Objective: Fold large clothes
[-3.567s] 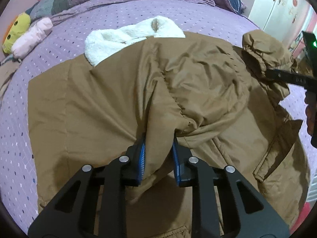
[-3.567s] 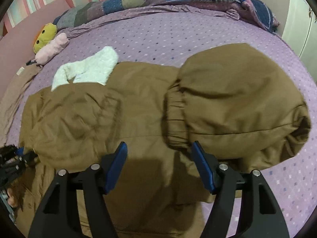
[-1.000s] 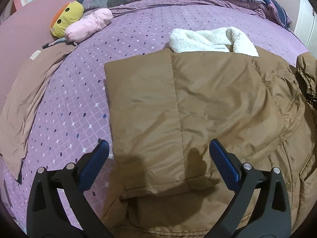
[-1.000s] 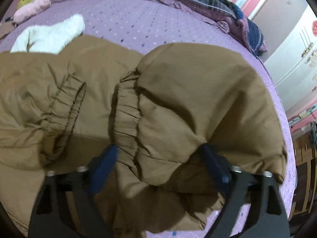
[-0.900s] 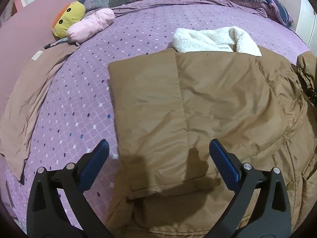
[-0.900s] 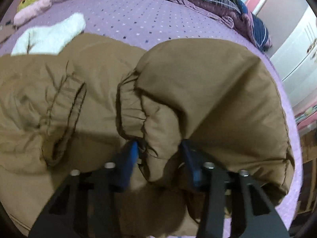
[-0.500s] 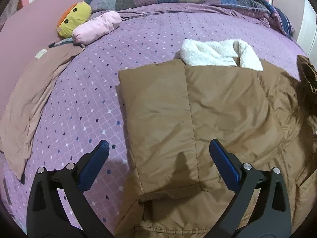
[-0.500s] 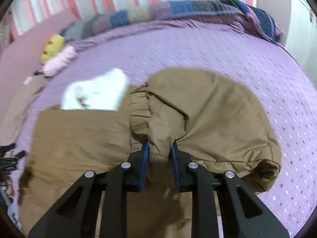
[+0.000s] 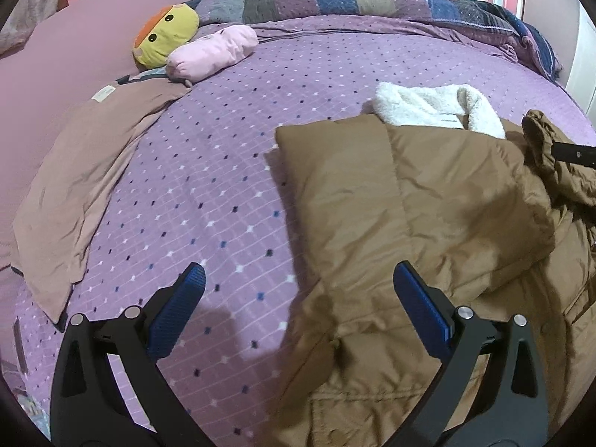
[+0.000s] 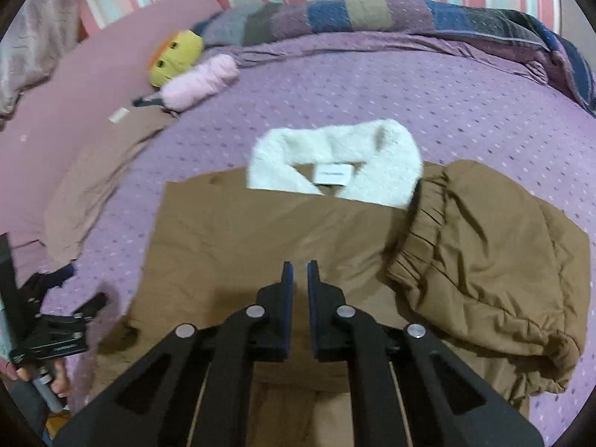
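Jaws spread wide on the left gripper (image 9: 298,294), nearly pressed together and empty on the right gripper (image 10: 300,279), above the brown padded jacket (image 10: 260,238) on the bed (image 9: 231,171): likely bulky, soft, slippery, best pinched at the elastic cuff (image 10: 421,223).

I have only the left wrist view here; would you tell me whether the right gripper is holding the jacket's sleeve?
Observer: No. In the right wrist view the right gripper is shut with nothing between its fingers, and the sleeve lies free to its right on the brown jacket.
Operator: Thank you. Where does its open end lie?
Observer: Its elastic cuff lies just beside the white fleece collar.
Operator: Is the inside of that showing?
Observer: Yes, a white label shows within it.
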Tool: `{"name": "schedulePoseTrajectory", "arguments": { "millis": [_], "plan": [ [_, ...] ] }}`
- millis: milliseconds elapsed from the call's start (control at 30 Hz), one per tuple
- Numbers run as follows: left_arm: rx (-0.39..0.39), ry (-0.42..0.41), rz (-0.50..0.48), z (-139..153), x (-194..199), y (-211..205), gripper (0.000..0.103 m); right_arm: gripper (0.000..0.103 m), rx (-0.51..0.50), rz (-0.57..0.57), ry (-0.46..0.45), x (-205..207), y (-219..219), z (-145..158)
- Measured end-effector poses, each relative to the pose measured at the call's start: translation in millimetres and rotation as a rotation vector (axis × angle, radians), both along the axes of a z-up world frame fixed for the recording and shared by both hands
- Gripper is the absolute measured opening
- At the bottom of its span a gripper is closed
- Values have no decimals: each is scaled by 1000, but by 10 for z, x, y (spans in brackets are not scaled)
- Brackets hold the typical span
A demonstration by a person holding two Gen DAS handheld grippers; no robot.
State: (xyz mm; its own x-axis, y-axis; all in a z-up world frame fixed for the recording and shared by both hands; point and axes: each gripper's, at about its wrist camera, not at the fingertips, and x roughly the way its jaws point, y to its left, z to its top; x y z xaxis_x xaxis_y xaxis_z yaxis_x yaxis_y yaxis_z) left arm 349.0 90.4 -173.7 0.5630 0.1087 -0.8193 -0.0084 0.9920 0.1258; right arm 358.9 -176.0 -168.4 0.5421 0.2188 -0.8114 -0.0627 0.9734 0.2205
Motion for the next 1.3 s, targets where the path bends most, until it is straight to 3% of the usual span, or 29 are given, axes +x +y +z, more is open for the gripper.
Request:
{"name": "schedulePoseTrajectory", "arguments": {
  "millis": [67,133,200,267,333,467,567,700,867,967,1067,1167,1267,1300],
  "plan": [
    [3,5,1,-24,-17,27,100,53,-63,-29,0,-29,-174,-8],
    [0,15,3,-73,-4,31,100,59,-162,-80,-9,-70,-453,-2],
    [-9,24,4,-120,31,13,100,64,-200,-117,18,-73,-732,-41],
    [-16,33,3,-163,76,-16,100,84,-240,-157,56,-90,-1006,-118],
    [-30,45,3,-199,111,-31,100,89,-276,-170,76,-83,-1174,-192],
    [-58,72,6,-263,186,-51,100,85,-254,-119,176,46,-1342,-564],
    [-27,58,3,-250,192,-85,100,24,-290,-95,172,133,-1311,-743],
    [4,43,-17,-202,234,-119,100,11,-218,-105,144,190,-1361,-702],
    [-22,58,-15,-143,323,-103,100,9,-56,-158,-26,-69,-1431,-191],
    [-33,47,-7,-78,334,-70,100,8,38,-71,-77,-202,-1166,68],
    [-39,35,7,-32,296,-22,100,8,64,47,-76,-212,-682,145],
    [-54,35,31,-6,226,61,100,8,34,153,-30,-133,-102,24],
    [-57,42,51,-2,144,148,100,20,-44,217,68,-34,349,-235],
    [-51,49,51,-5,121,170,100,32,-67,218,70,-46,400,-248]
  ]
}}
